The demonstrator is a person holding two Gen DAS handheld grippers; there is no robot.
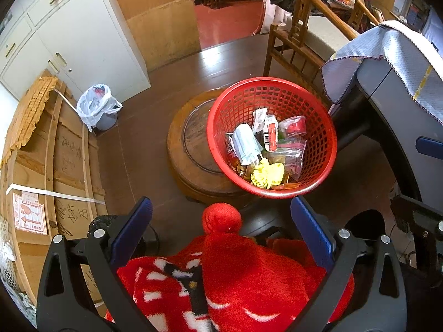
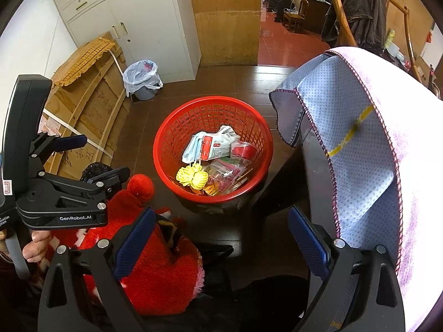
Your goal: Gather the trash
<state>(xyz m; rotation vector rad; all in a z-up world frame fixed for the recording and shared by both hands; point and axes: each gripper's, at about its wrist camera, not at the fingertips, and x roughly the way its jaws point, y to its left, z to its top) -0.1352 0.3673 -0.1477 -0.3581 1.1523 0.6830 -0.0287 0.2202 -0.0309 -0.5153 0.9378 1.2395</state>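
The hat [image 1: 221, 271], red and fuzzy with a pompom on top, lay low and close under both my grippers, just short of the red basket [image 1: 326, 149] that sat on a round wooden stool [image 1: 191, 149]. I judged it soft, light and floppy, with nothing stiff to brace against; a pinch on a thick fold of the knit body looked safer than the pompom, which would let the rest dangle and swing.

My left gripper [image 1: 221, 227] stood wide open, its blue pads spread on either side of the hat. The knit filled the gap between them, yet I could not tell whether either pad was pressing it, and nothing was clamped. In the right wrist view that same tool showed side-on, above the hat.

The basket already held a face mask [image 1: 246, 144], small cartons, clear packets and a yellow cord bundle [image 1: 267, 175].

My right gripper [image 2: 220, 238] was spread just as wide and held nothing. The hat lay beneath its left finger [image 2: 135, 240], while a blue cloth [image 2: 360, 149] draped over furniture hung close beside its right finger.
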